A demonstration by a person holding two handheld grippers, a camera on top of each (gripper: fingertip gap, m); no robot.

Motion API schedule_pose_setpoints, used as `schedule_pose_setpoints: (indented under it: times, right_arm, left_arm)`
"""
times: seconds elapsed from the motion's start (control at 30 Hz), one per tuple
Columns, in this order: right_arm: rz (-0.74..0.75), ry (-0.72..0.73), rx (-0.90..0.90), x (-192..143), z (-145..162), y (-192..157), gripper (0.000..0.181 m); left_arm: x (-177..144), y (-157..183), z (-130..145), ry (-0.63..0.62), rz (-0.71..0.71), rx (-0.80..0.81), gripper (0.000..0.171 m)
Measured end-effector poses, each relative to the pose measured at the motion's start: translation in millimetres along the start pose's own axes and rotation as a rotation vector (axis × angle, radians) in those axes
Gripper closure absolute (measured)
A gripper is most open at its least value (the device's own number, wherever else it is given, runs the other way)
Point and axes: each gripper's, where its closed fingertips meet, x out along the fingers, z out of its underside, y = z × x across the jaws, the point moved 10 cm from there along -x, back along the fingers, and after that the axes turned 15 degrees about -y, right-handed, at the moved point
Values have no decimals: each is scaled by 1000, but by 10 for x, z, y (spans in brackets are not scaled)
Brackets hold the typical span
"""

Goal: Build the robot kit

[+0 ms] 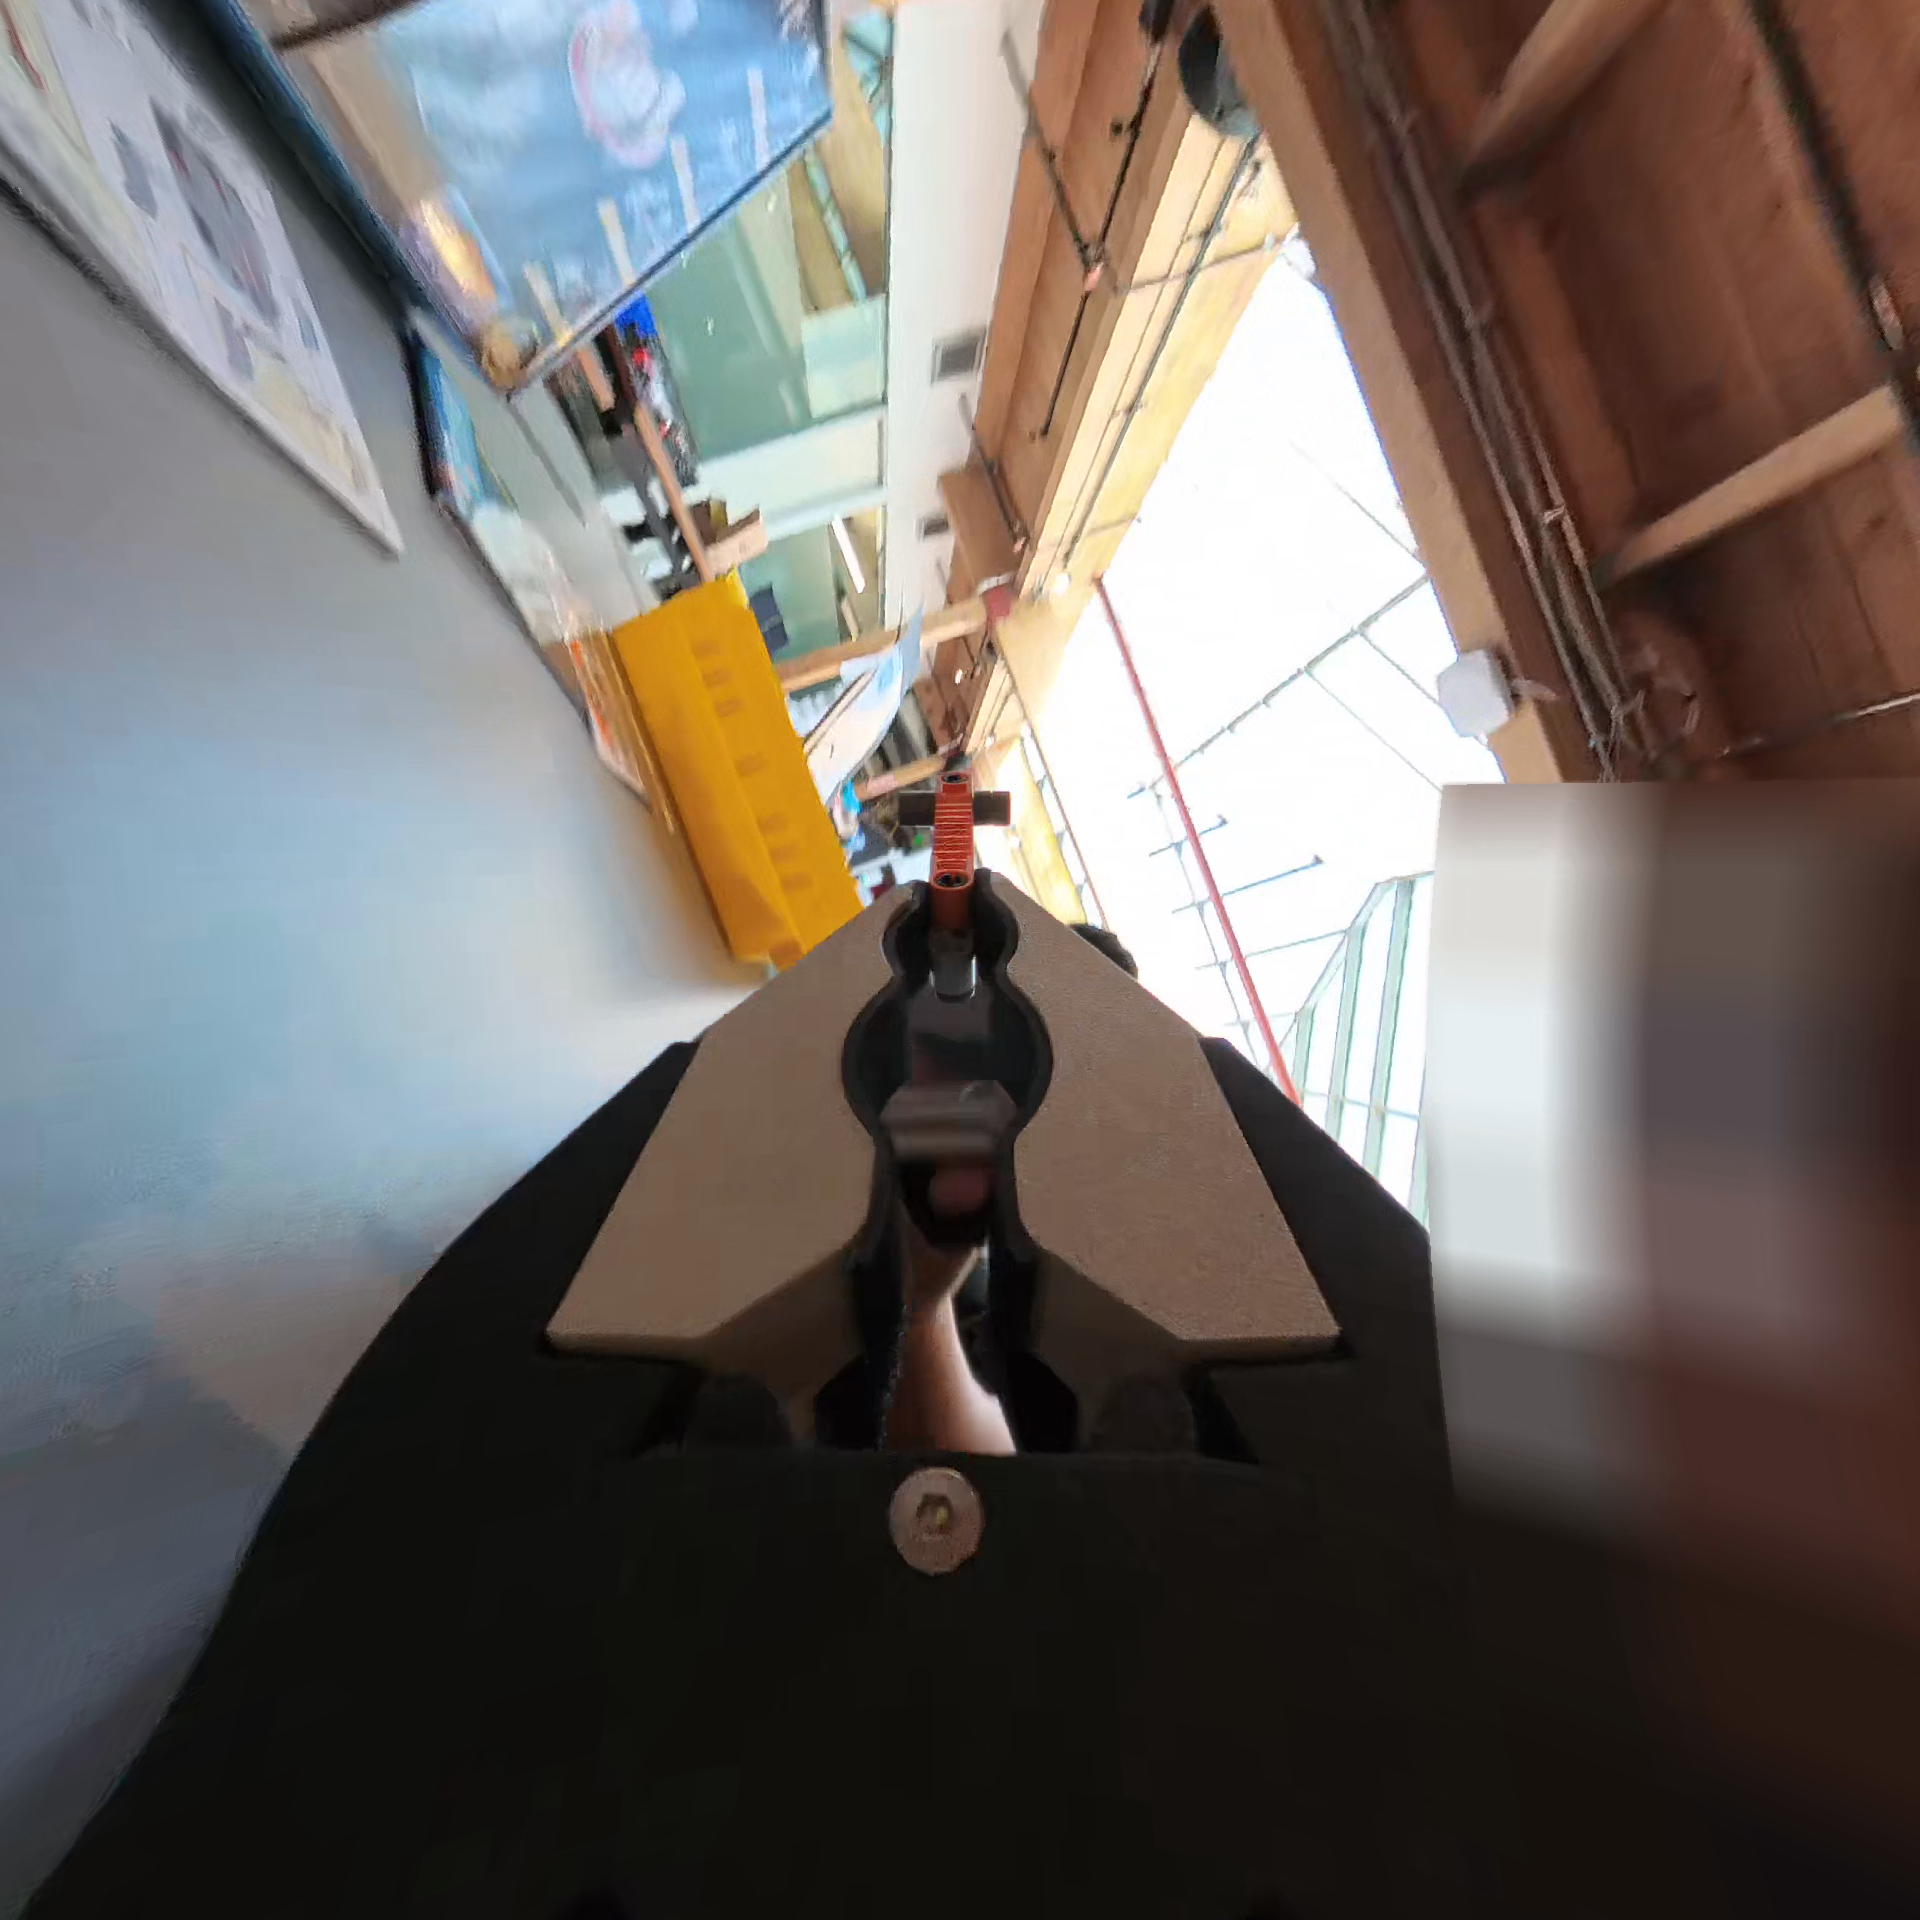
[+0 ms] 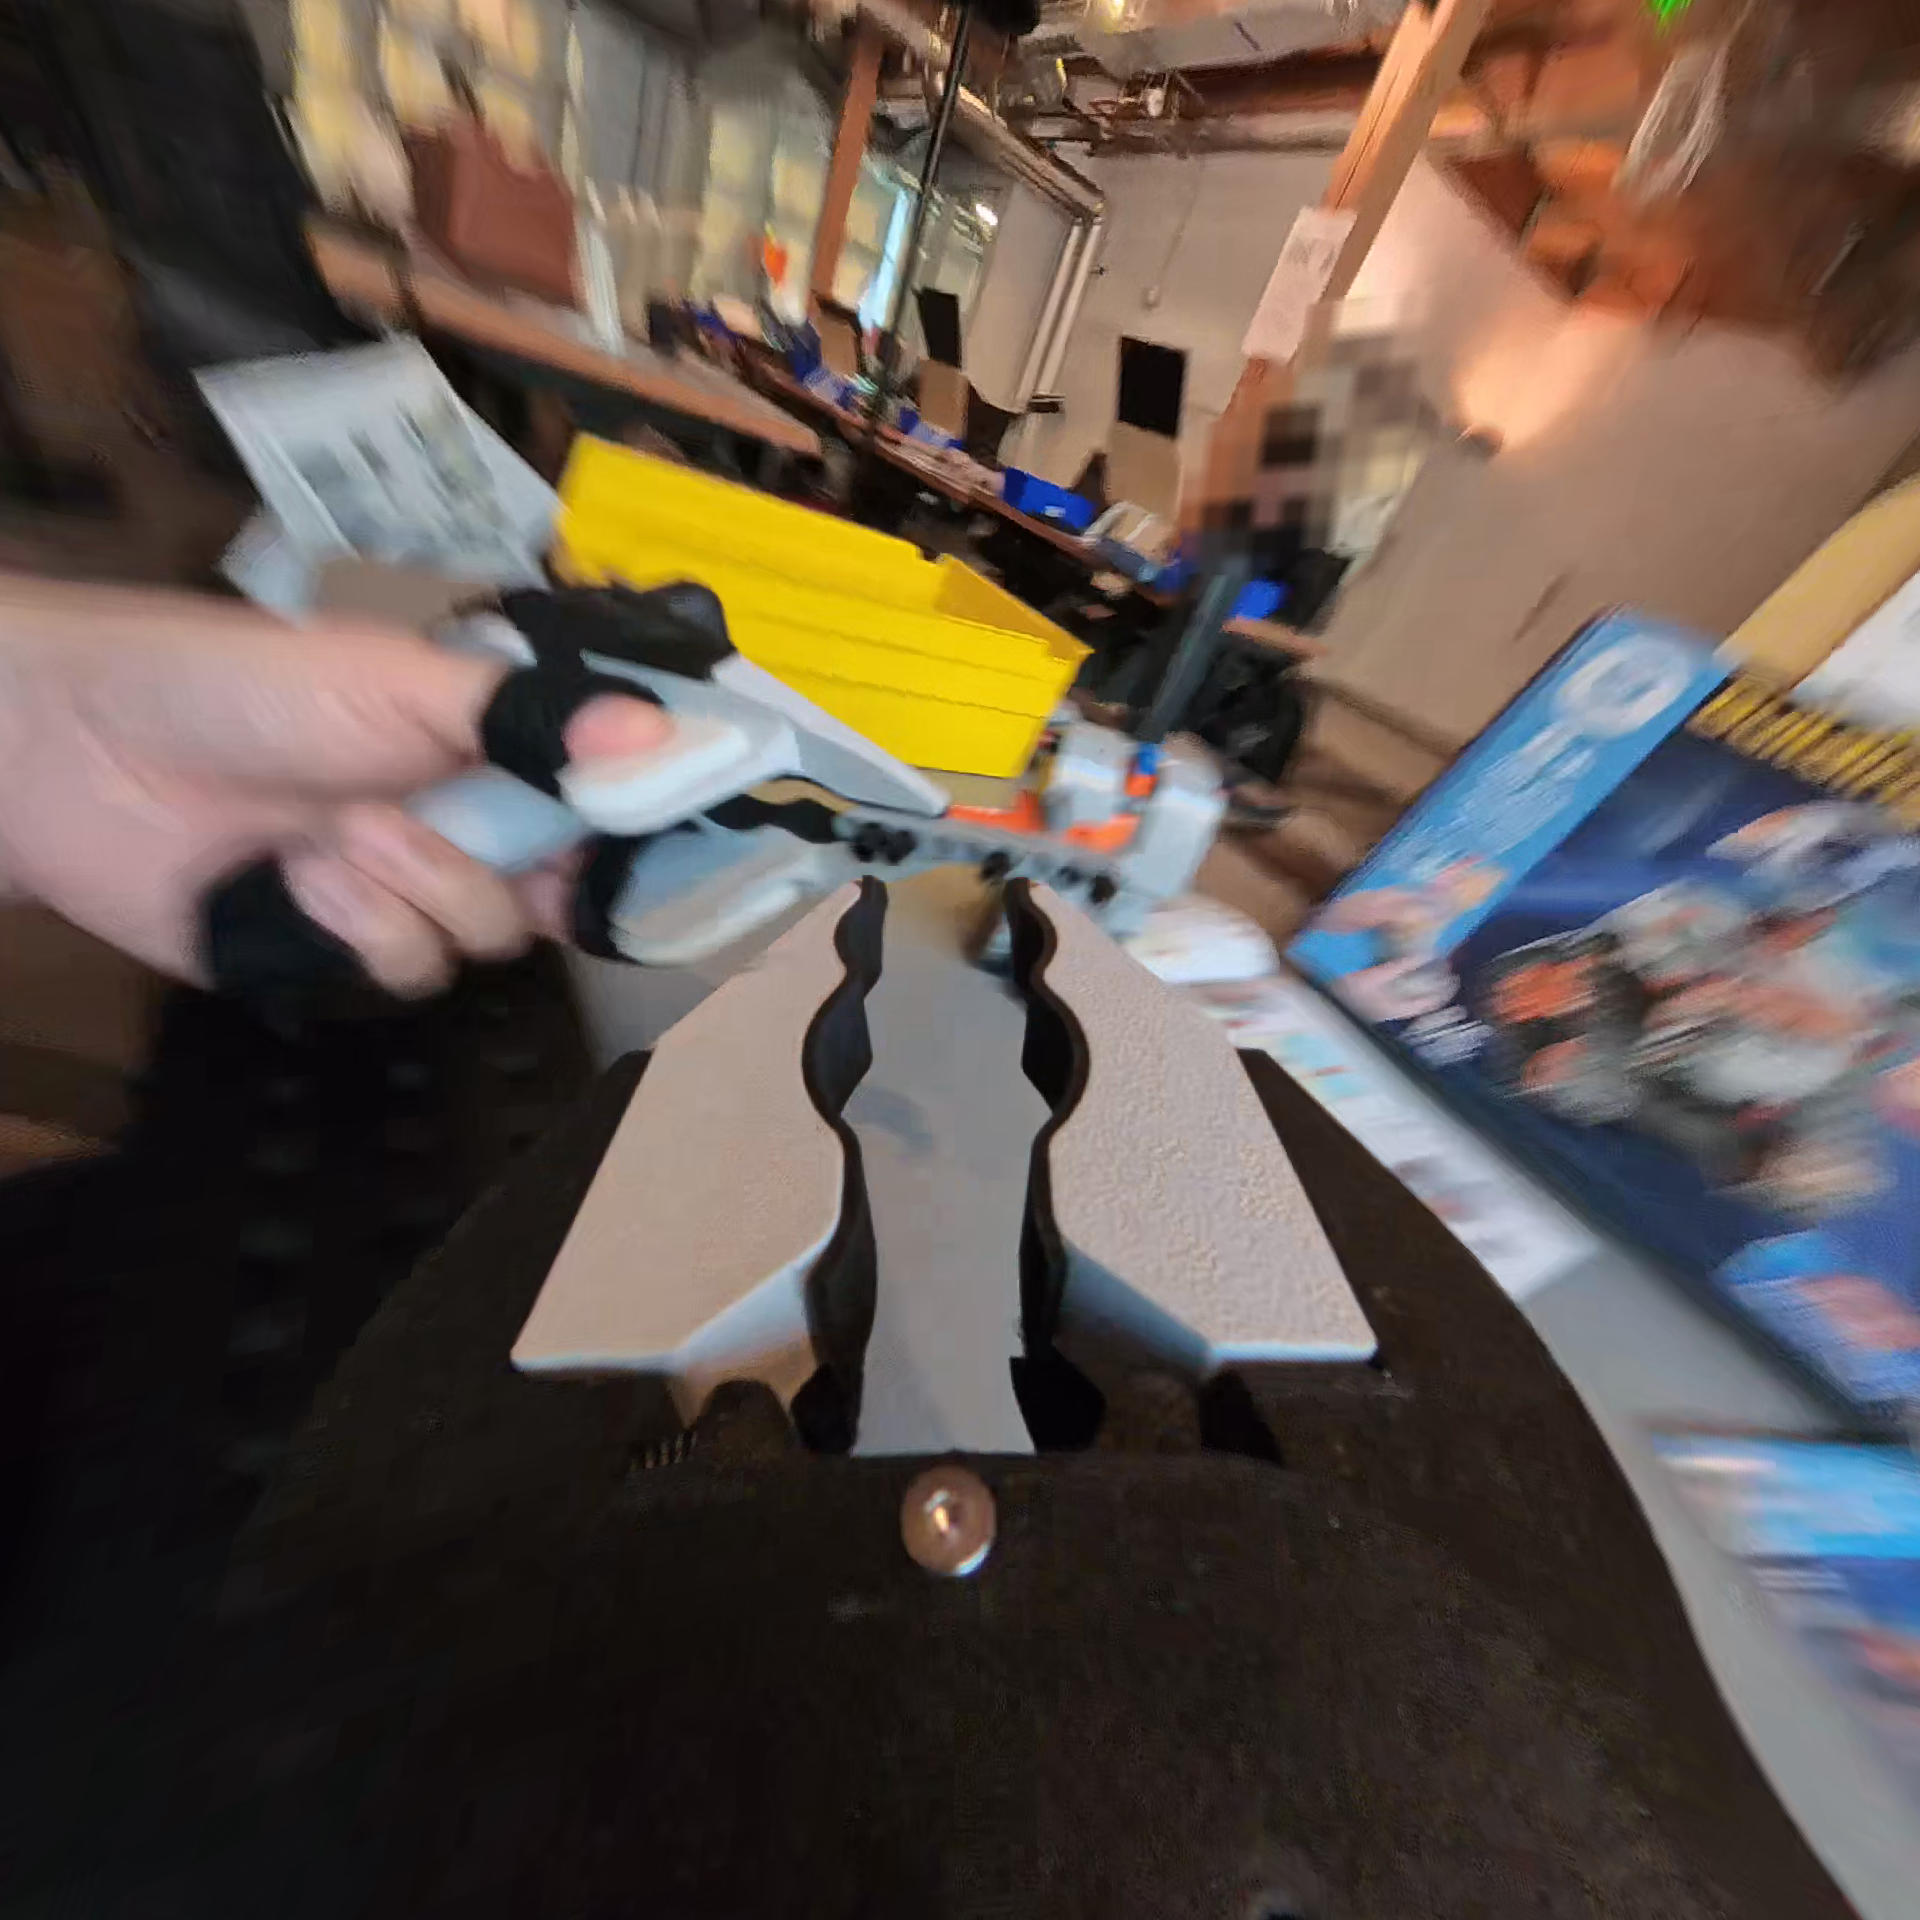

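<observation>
My left gripper (image 1: 951,896) is shut on a small toy-brick assembly; an orange beam (image 1: 952,831) with a black cross pin sticks out past its tips, and grey parts sit between the jaws. In the right wrist view a hand (image 2: 260,758) holds that left gripper (image 2: 914,821), which grips a grey, white and orange brick assembly (image 2: 1101,821) in the air. My right gripper (image 2: 945,894) is open and empty, its tips just below and in front of that assembly, not touching it.
A yellow bin (image 2: 831,613) stands behind the assembly and also shows in the left wrist view (image 1: 738,769). A blue picture box (image 2: 1621,935) leans at the right. A printed booklet (image 2: 384,457) lies at the back left. The white table (image 2: 1621,1340) runs below. My two grippers' fingertips are within a few centimetres of each other.
</observation>
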Motion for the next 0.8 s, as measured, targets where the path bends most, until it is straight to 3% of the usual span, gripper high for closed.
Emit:
schedule_pose_setpoints:
  times: [0.13, 0.23, 0.4, 0.8]
  right_arm:
    - [-427, 75, 643, 157, -8, -49, 155]
    - [-564, 144, 894, 281, 22, -33, 161]
    - [-611, 263, 941, 267, -27, -4, 175]
    - [-604, 251, 956, 254, -23, -5, 170]
  left_arm:
    - [48, 170, 14, 75, 8, 155, 166]
    - [125, 293, 42, 76, -10, 270, 167]
    - [178, 386, 88, 73, 8, 341, 167]
    - [195, 353, 126, 94, -35, 428, 167]
